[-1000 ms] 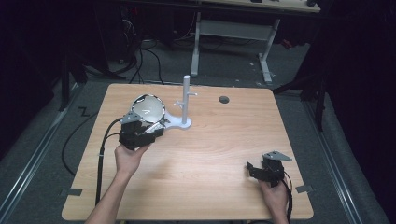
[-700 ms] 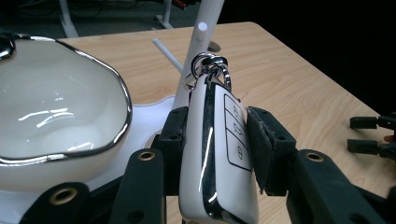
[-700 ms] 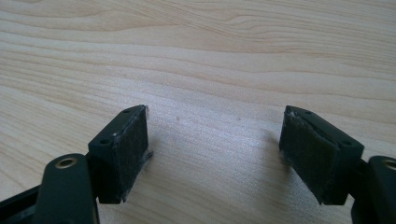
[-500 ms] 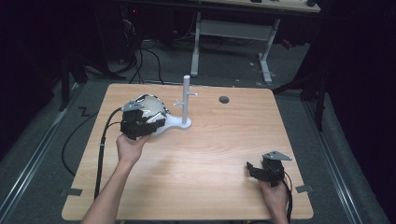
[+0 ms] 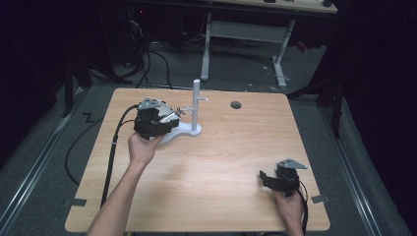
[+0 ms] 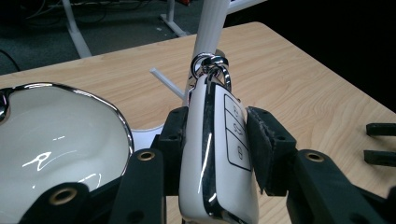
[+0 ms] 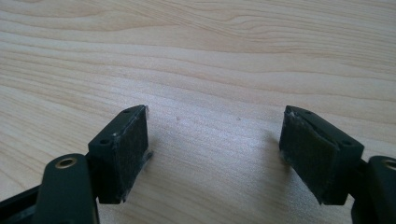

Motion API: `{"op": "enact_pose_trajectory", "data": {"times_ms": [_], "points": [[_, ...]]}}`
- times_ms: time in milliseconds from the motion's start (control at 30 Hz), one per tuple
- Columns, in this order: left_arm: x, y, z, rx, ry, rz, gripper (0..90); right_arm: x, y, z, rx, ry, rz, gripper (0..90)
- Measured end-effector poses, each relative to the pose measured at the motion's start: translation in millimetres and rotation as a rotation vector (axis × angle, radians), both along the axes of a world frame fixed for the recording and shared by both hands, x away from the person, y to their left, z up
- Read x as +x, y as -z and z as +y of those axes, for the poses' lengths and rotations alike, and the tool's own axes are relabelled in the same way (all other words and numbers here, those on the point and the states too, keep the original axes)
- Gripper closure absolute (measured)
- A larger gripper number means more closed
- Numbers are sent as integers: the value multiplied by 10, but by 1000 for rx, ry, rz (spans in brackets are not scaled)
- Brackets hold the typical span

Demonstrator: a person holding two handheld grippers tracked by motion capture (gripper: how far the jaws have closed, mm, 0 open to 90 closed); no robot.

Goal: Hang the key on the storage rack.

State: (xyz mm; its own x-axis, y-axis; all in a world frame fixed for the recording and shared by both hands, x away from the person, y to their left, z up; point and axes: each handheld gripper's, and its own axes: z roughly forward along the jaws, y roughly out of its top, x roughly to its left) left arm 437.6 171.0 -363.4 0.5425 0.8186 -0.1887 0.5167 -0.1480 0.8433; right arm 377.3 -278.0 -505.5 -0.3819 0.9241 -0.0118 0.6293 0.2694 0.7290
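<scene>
The left gripper [image 6: 217, 140] is clamped on a white key fob [image 6: 219, 163], both pads pressed against its long edges. The fob stands roughly upright between the jaws, button face turned toward the right pad, its key ring [image 6: 210, 65] at the top. In the left gripper view the ring sits just in front of the white stand [image 5: 195, 105], near one of its short pegs [image 6: 166, 83] (whether it touches the post cannot be told). A glossy white dish [image 6: 56, 140] with a chrome rim lies just beside the gripper. From above, the left gripper [image 5: 153, 123] is held over the stand's base at the table's [image 5: 236, 162] far left.

The right gripper [image 7: 217, 154] has its jaws spread wide, nothing between them, bare wood beneath. From above it [image 5: 268, 178] rests low at the near right corner, well apart from the stand.
</scene>
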Motion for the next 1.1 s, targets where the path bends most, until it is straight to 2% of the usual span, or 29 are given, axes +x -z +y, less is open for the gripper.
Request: {"op": "enact_pose_trajectory", "data": {"times_ms": [200, 433, 500, 867, 1100], "points": [[54, -11, -15, 12, -14, 0, 608, -1, 0, -1, -1, -1, 0, 239], [113, -36, -76, 13, -8, -1, 607, -1, 0, -1, -1, -1, 0, 239], [124, -22, -90, 10, -11, 1, 607, 0, 0, -1, -1, -1, 0, 239], [116, 48, -239, 59, -5, -10, 606, 0, -1, -2, -1, -1, 1, 239], [119, 90, -313, 62, -5, -6, 603, -1, 0, -1, -1, -1, 0, 239]]}}
